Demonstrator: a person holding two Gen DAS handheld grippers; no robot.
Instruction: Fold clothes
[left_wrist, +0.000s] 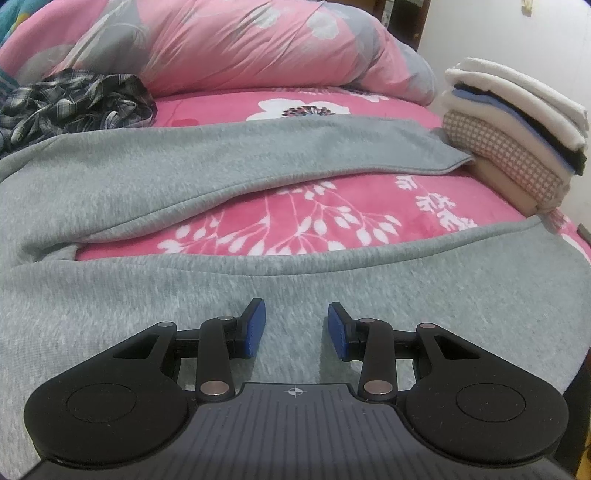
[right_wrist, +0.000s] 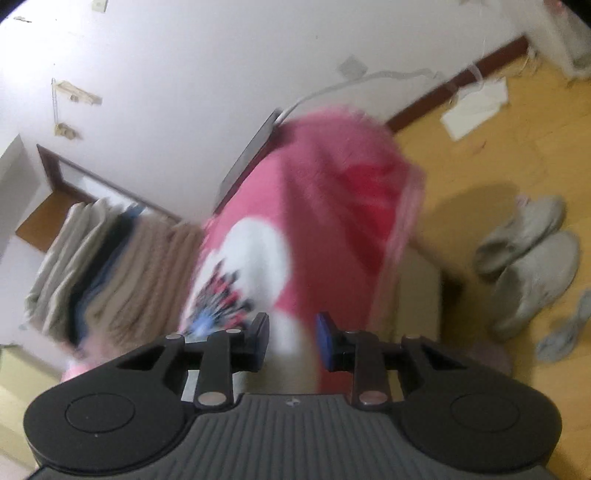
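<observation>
Grey sweatshirt fabric (left_wrist: 184, 192) is seen spread across the bed (left_wrist: 332, 218), reaching its near edge, with a sleeve laid toward the far right corner. Beyond it, a pink floral duvet (left_wrist: 229, 44) is heaped along the far edge, a stack of folded clothes (left_wrist: 517, 133) is set at the right edge, and a plaid shirt (left_wrist: 74, 103) is crumpled at the far left. Left tongs (left_wrist: 296, 328) are angled down just over the grey fabric, released, nothing gripped between the blue pads. Right tongs (right_wrist: 291, 341) are held rolled over the bed's corner, blurred, parted, nothing clamped. Pale shoes (right_wrist: 528, 254) are seen on the floor.
</observation>
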